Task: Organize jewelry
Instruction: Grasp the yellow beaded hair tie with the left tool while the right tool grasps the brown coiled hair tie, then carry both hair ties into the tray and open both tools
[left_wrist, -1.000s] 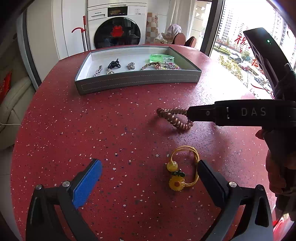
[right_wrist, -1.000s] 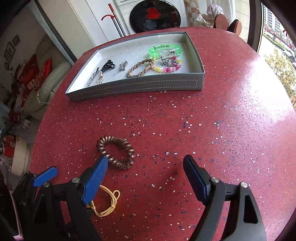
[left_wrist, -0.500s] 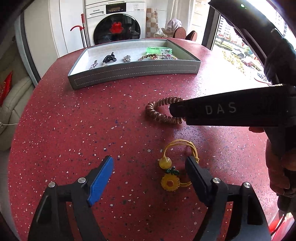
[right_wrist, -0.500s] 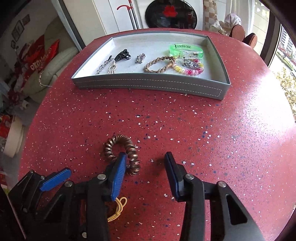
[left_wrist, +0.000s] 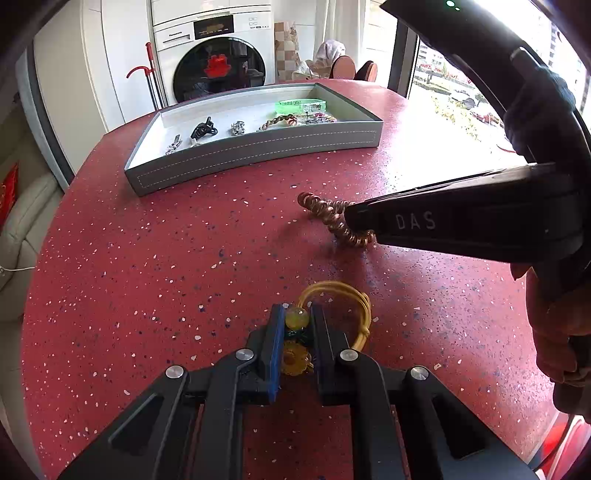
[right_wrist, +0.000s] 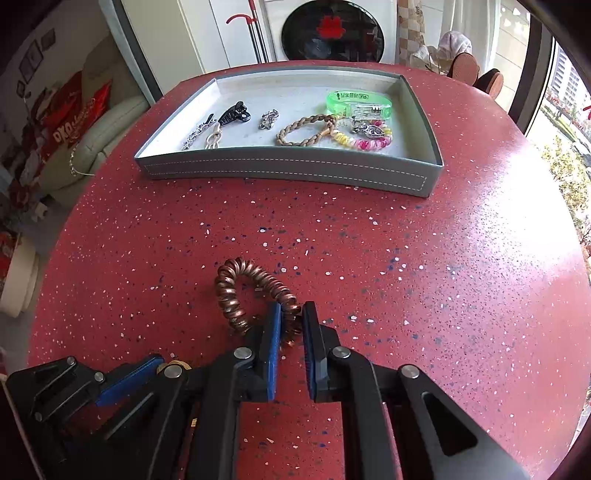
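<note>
A yellow cord hair tie (left_wrist: 354, 299) with a yellow bead (left_wrist: 296, 318) and a sunflower charm lies on the red speckled table (left_wrist: 166, 277). My left gripper (left_wrist: 296, 319) is closing, and its pads pinch the bead. A copper spiral hair tie (right_wrist: 236, 284) lies further back. My right gripper (right_wrist: 290, 319) is closing, and its pads squeeze the near coil of that tie. In the left wrist view one black finger (left_wrist: 424, 221) of the right gripper covers part of the spiral tie (left_wrist: 325, 214). Both grippers point steeply down at the table.
A grey tray (right_wrist: 288, 170) at the table's far side holds a green bracelet (right_wrist: 358, 103), a braided bracelet (right_wrist: 303, 129), a pink-yellow tie (right_wrist: 364, 140), a black claw clip (right_wrist: 234, 112) and silver pieces. A hand (left_wrist: 554, 325) holds the right gripper. The table's edge curves close on both sides.
Both grippers went from wide open to closed: the left onto the yellow tie's bead, the right onto the copper spiral tie. Neither tie has left the table.
</note>
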